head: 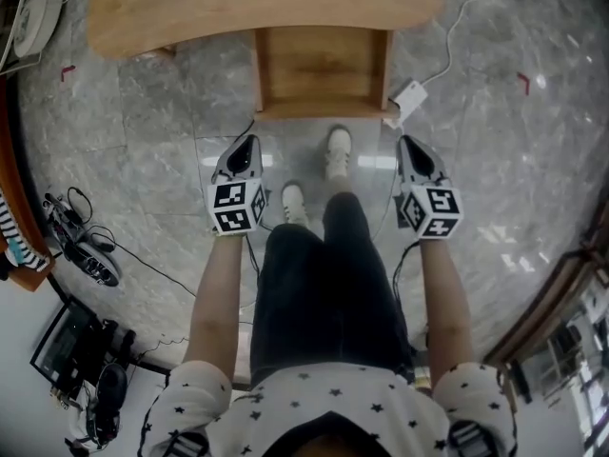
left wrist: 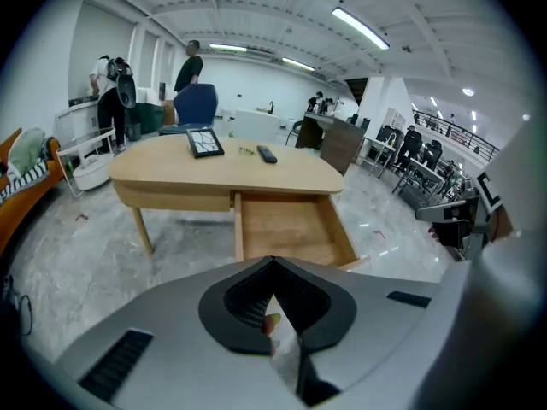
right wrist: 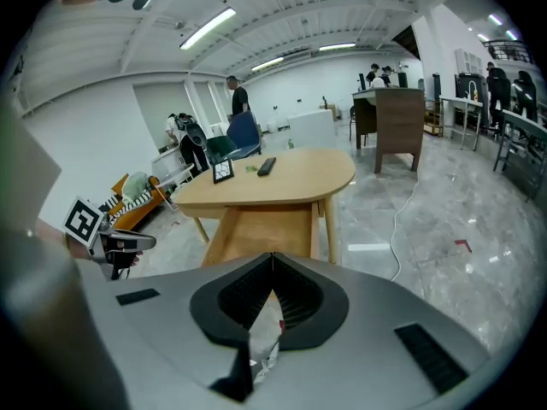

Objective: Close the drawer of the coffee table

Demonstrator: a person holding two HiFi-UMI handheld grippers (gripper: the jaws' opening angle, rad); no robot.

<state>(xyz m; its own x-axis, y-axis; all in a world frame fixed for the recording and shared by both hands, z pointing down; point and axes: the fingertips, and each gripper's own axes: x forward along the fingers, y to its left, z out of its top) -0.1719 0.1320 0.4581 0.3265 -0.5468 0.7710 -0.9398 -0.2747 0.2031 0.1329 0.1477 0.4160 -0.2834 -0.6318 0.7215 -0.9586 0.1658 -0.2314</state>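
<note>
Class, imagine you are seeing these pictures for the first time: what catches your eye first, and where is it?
The drawer stands pulled out and empty, jutting from the wooden coffee table at the top of the head view. Just short of it, the left gripper and right gripper hang either side of the person's legs, both shut and empty.

Left gripper: centre-left of the head view; jaws pressed together, nothing between them; tips point up-frame and downward.
Right gripper: centre-right, level with the left gripper; jaws likewise together and empty.
Left forearm: bare, extended from the lower left.
Right forearm: bare, extended, roughly parallel to the left forearm.
</note>
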